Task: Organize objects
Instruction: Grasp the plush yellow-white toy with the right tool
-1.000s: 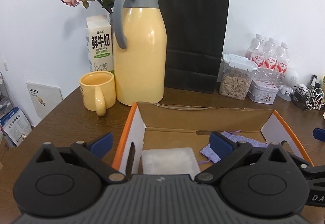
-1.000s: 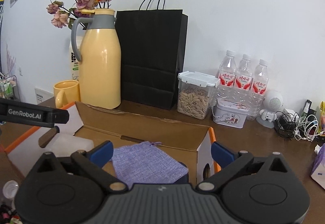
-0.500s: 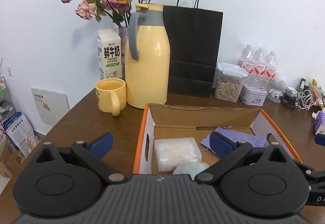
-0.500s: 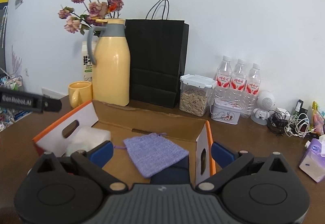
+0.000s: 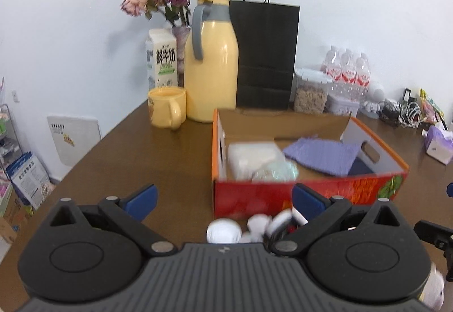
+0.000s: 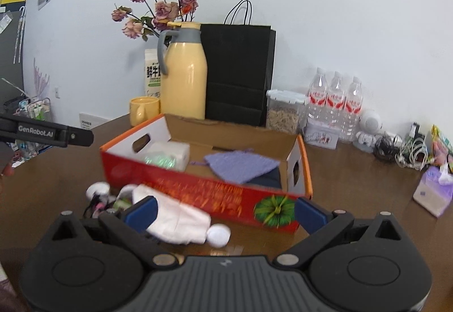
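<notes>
Both tongs, left (image 5: 223, 200) and right (image 6: 225, 211), have drawn back, wide and empty; next comes picking small white items (image 6: 181, 215) for the red cardboard box (image 6: 198, 193)

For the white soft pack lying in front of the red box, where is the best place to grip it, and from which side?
Grip the white soft pack across its middle, coming from above with the right gripper, which looks nearest. It lies flat and long on the table, with the box wall close behind, so a side approach seems cramped.
</notes>
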`<state>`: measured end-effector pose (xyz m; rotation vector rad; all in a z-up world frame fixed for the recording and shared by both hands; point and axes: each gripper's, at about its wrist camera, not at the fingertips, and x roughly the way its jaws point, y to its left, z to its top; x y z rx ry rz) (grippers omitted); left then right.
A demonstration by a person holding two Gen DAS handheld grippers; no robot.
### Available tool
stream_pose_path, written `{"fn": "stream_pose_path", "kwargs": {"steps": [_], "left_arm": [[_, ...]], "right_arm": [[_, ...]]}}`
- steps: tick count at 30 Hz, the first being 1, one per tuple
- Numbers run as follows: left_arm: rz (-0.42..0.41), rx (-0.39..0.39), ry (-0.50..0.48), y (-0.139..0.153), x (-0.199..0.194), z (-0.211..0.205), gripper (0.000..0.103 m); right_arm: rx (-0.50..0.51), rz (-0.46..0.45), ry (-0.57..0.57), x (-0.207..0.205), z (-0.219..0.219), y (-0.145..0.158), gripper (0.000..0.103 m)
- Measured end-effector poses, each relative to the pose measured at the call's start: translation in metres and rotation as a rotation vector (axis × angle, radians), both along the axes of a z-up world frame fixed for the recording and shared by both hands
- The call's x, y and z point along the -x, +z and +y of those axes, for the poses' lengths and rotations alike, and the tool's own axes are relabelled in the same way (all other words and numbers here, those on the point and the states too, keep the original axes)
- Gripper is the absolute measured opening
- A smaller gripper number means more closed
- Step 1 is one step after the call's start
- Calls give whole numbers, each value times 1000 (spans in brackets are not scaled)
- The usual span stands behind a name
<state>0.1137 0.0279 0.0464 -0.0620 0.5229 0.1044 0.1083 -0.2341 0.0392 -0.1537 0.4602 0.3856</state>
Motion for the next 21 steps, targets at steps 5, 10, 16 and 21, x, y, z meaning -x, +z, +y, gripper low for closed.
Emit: {"fn": "stream_pose_path", "kwargs": {"steps": [5, 10, 16, 21], "left_arm": [[37, -7, -3, -23, 22, 1, 103], [89, 13, -23, -43, 32, 3, 103], [112, 19, -13, -52, 34, 6, 103], [118, 24, -2, -53, 35, 11, 103]], "right_arm": [[-43, 45, 5, 21, -2, -16, 103], [-48, 88, 37, 29, 6, -27, 103], [-11, 140, 64, 27, 17, -39, 103], [34, 178, 113, 27, 21, -49, 103]]}}
